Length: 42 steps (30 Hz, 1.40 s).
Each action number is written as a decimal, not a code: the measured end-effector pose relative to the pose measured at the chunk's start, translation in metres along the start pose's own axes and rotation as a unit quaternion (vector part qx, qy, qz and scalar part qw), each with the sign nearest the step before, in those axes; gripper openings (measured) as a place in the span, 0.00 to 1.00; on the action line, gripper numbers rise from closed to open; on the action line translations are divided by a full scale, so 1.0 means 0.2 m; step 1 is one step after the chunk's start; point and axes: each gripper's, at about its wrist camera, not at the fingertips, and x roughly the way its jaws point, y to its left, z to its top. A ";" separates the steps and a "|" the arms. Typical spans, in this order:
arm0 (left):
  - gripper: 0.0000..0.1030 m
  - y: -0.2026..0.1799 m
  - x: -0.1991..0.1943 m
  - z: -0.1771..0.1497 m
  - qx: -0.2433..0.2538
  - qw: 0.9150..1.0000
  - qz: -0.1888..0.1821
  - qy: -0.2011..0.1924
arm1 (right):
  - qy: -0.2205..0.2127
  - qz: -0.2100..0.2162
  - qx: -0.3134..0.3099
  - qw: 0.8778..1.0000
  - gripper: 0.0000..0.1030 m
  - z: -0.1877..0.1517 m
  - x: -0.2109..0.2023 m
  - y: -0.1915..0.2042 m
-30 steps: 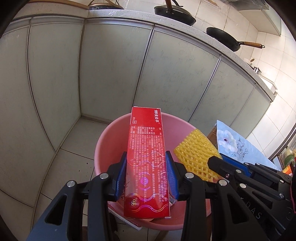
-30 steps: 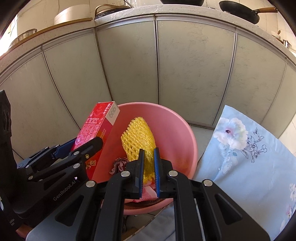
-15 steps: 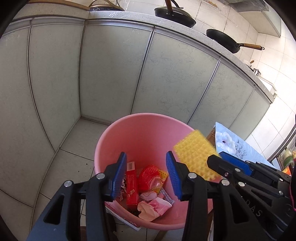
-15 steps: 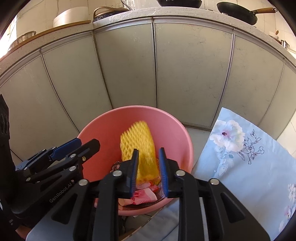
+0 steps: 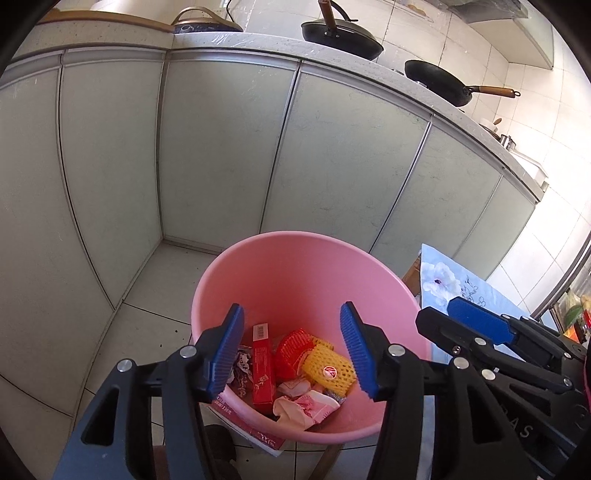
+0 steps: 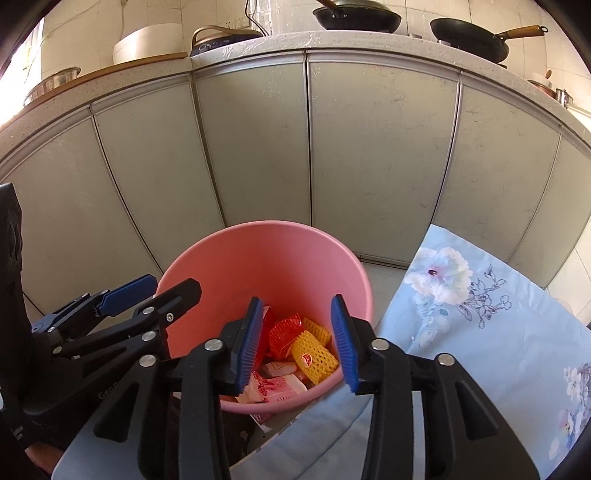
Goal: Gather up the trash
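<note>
A pink bucket (image 5: 295, 258) (image 6: 258, 251) stands on the tiled floor below both grippers. On its bottom lie a long red box (image 5: 263, 363), a yellow foam net (image 5: 328, 369) (image 6: 314, 356), a red foam net (image 5: 293, 349) (image 6: 285, 336) and pink-white wrappers (image 5: 306, 404). My left gripper (image 5: 291, 350) hangs over the near rim, its jaws opening with nothing between them. My right gripper (image 6: 300, 341) hovers over the rim too, jaws opening and empty. Each gripper shows at the edge of the other's view.
Grey cabinet doors (image 5: 221, 155) curve around behind the bucket under a counter with black pans (image 5: 341, 35). A light blue floral cloth (image 6: 480, 317) lies to the right of the bucket. A red printed sheet (image 5: 255, 435) pokes out under the bucket.
The left gripper let go of the red box and the right gripper let go of the yellow foam net; both dropped into the bucket. Both sets of jaws spread wider.
</note>
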 end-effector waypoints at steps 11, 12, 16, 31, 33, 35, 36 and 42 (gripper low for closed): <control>0.60 -0.08 -0.17 -0.01 0.022 1.000 0.005 -0.018 | -0.015 0.006 0.025 1.000 0.52 -0.10 -0.16 -0.06; 0.64 -0.08 -0.19 -0.01 0.023 0.999 0.008 -0.021 | -0.017 0.007 0.027 0.999 0.52 -0.11 -0.17 -0.07; 0.70 -0.10 -0.26 -0.02 0.026 0.999 0.008 -0.029 | -0.025 0.006 0.028 0.999 0.53 -0.15 -0.23 -0.08; 0.71 -0.22 -0.46 -0.04 0.051 0.997 0.011 -0.058 | -0.050 0.001 0.020 0.999 0.59 -0.26 -0.46 -0.06; 0.71 -0.23 -0.48 -0.05 0.051 0.997 0.013 -0.061 | -0.052 0.001 0.020 0.998 0.59 -0.27 -0.47 -0.06; 0.71 -0.24 -0.50 -0.05 0.052 0.997 0.013 -0.064 | -0.054 0.001 0.020 0.998 0.59 -0.27 -0.49 -0.05; 0.71 -0.24 -0.51 -0.05 0.053 0.996 0.014 -0.066 | -0.056 0.001 0.020 0.998 0.59 -0.28 -0.50 -0.05; 0.71 -0.27 -0.58 -0.06 0.057 0.995 0.016 -0.076 | -0.069 -0.010 0.016 0.997 0.59 -0.28 -0.56 -0.03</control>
